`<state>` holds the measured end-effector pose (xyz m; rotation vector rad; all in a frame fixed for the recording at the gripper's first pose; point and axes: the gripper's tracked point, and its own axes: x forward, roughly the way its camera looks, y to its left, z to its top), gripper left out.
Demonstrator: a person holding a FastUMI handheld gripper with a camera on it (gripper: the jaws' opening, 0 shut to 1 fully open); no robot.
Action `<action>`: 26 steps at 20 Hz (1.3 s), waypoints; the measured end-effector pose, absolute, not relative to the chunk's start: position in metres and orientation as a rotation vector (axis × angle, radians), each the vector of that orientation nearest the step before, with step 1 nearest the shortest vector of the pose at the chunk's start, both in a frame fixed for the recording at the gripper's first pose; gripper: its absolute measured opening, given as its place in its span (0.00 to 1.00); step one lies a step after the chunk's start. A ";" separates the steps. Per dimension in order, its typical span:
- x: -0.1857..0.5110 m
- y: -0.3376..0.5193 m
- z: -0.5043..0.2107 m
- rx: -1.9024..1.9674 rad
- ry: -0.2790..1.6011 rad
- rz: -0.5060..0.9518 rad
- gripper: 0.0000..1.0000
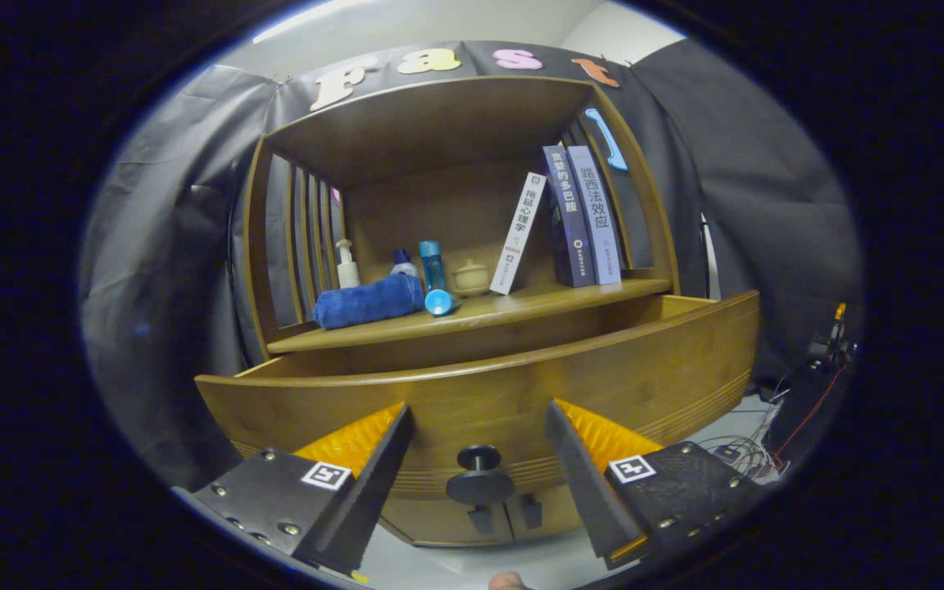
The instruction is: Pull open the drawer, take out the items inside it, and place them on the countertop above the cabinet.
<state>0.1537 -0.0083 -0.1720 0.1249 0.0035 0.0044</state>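
Holding my tool (478,426) wide open and gripping nothing, I face the pulled-out wooden drawer (480,385); its round knob (479,475) sits between the fingers. Above, the worktop (521,307) carries a rolled blue towel (368,301), bottles and books.

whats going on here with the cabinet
A person's handheld claw is at the wooden cabinet's drawer, which is pulled out. Its fingers are spread open on either side of the drawer's round knob, not gripping it. On the countertop above sit a rolled blue towel, small bottles and three books.
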 end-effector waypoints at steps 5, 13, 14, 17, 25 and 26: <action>0.176 -0.007 -0.171 0.130 -0.032 0.001 0.98; 0.194 -0.004 -0.170 0.140 -0.065 -0.004 0.98; 0.197 -0.004 -0.170 0.138 -0.069 -0.003 0.98; 0.209 -0.001 -0.170 0.125 -0.080 -0.003 0.98; 0.229 0.005 -0.170 0.096 -0.107 -0.010 0.99; 0.232 0.006 -0.170 0.088 -0.110 -0.009 0.98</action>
